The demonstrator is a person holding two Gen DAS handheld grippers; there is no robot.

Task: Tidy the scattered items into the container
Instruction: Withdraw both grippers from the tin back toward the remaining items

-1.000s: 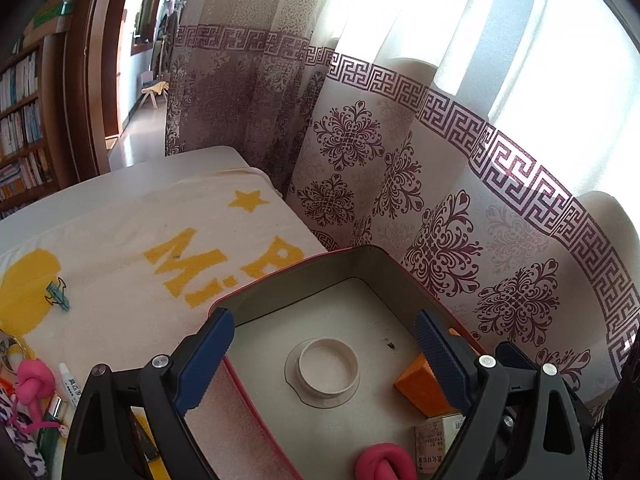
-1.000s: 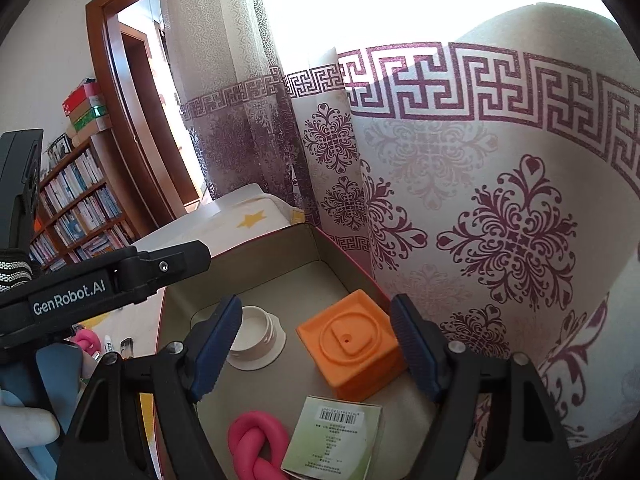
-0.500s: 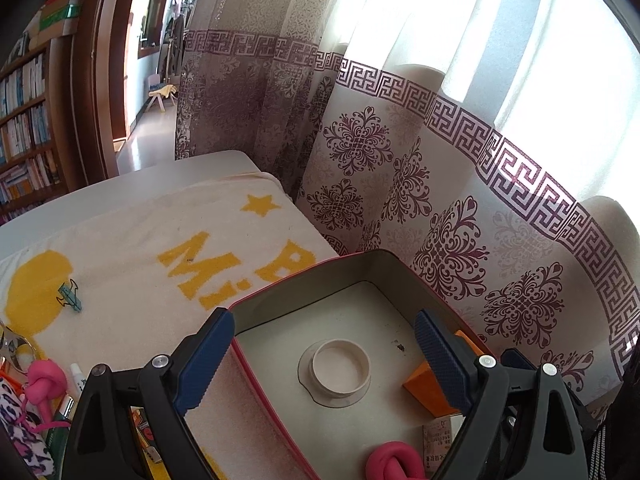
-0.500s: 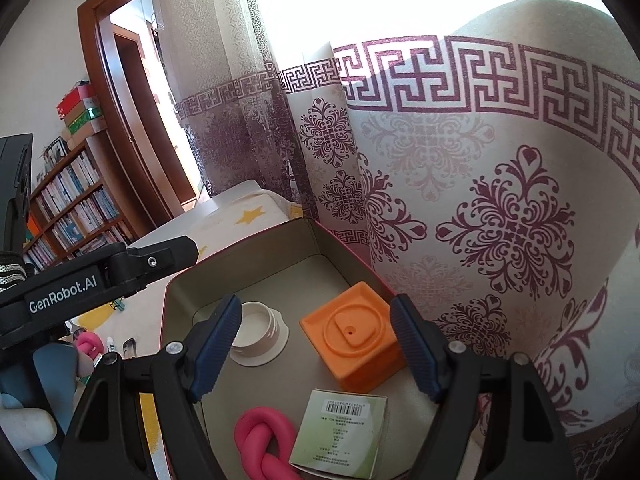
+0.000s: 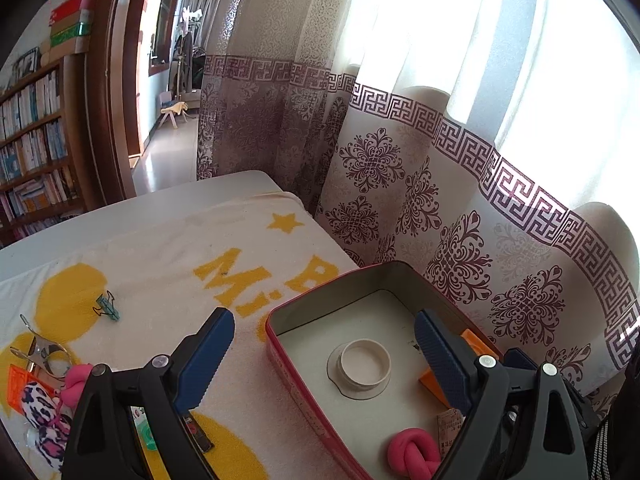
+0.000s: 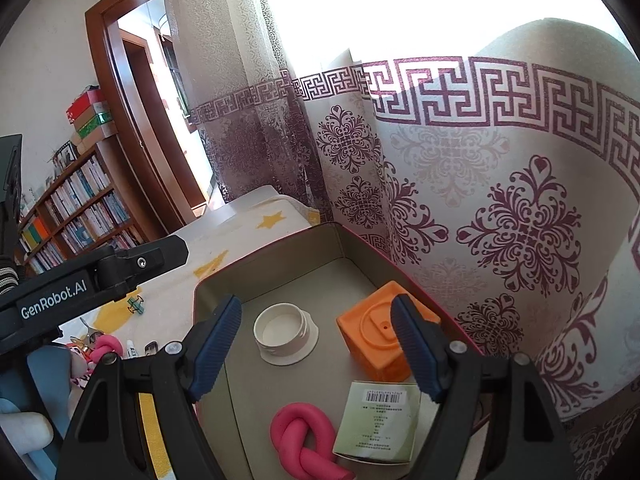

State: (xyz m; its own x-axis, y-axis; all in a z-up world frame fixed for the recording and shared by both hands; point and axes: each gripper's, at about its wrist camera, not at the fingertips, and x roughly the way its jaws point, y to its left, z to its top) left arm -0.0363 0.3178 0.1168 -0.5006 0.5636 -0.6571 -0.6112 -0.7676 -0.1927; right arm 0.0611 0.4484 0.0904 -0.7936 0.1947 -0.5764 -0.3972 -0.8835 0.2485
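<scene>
Bright daylight floods through a pale curtain (image 5: pixel 460 184) printed with a maroon key-pattern band and floral medallions, filling the view from twelve to four o'clock. At eleven o'clock a dark wooden door frame (image 5: pixel 116 120) opens onto a glossy floor (image 5: pixel 168 152) with a small stool (image 5: pixel 173 112) beyond. A bookshelf (image 5: pixel 32 148) packed with books stands at nine o'clock, coloured boxes (image 5: pixel 70 20) stacked on top. The wall (image 6: pixel 44 64) above it is plain cream.
</scene>
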